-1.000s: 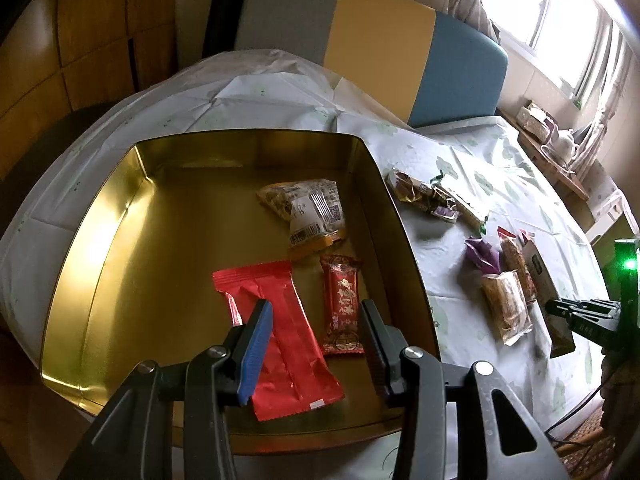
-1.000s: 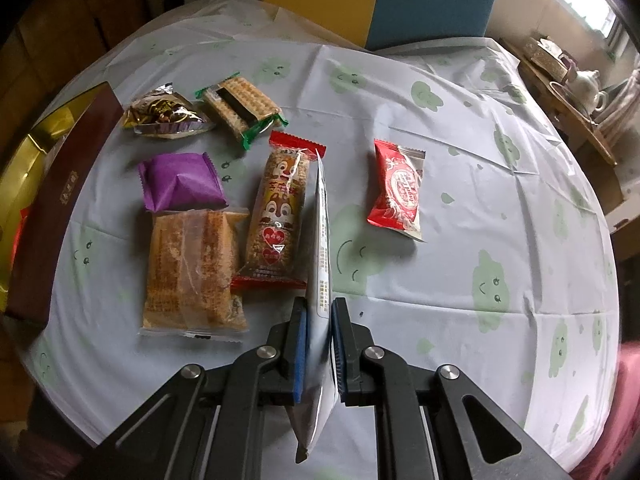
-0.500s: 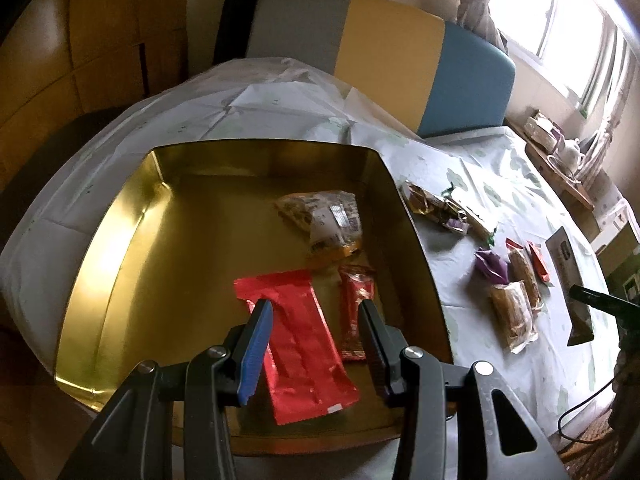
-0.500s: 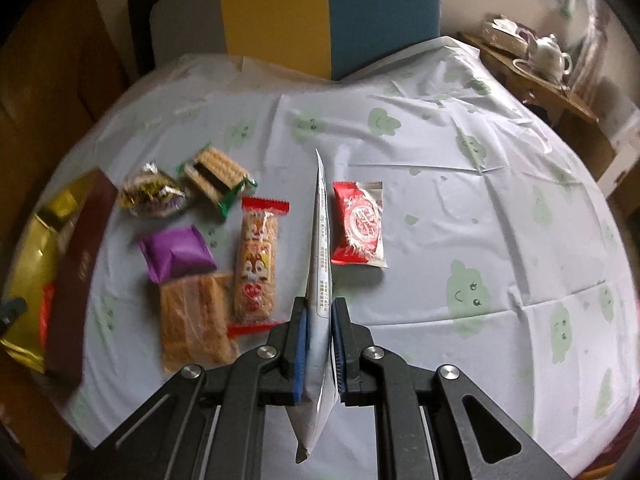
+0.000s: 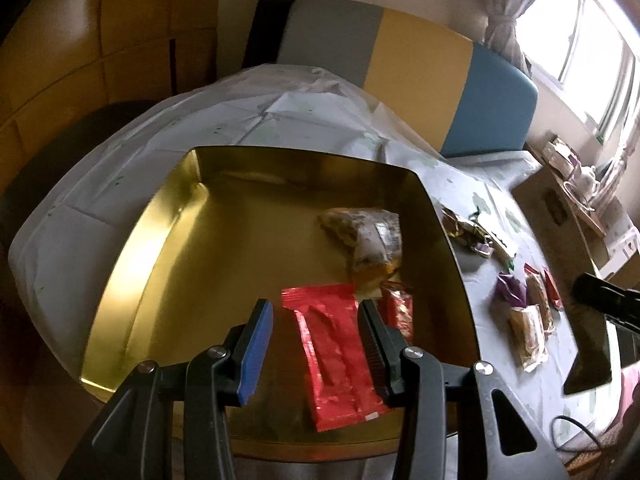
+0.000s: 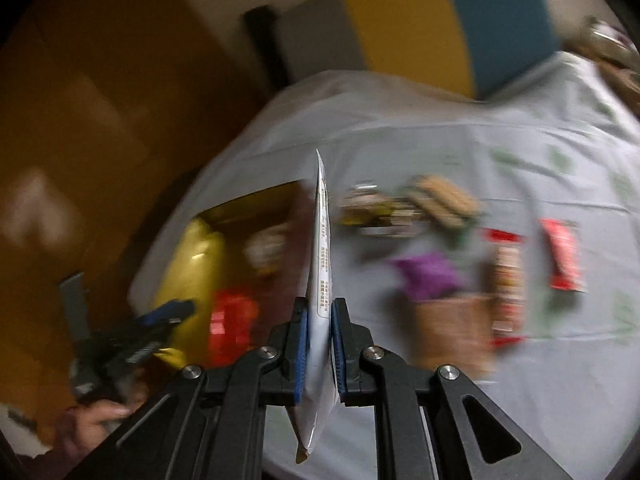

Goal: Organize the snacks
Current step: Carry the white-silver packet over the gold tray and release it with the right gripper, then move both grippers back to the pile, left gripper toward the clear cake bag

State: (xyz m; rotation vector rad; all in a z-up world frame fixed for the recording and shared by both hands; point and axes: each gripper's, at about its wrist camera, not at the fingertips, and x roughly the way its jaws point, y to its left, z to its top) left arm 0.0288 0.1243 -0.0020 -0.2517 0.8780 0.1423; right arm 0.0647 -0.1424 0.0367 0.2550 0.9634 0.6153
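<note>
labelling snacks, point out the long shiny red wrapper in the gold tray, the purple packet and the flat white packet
long shiny red wrapper (image 5: 336,356), left wrist view, its middle
purple packet (image 6: 430,274), right wrist view, centre
flat white packet (image 6: 322,280), right wrist view, printed edge

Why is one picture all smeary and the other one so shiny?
Right wrist view: the table and snacks are motion-blurred, only the right gripper and its white packet look sharp. Left wrist view: mostly sharp, window light glares off the gold tray; fisheye bends the edges.

Daylight from the window (image 5: 580,40) at upper right glares off the gold tray (image 5: 132,264), while the right wrist view is dim, heavily motion-blurred, and both views bend at their edges.
</note>
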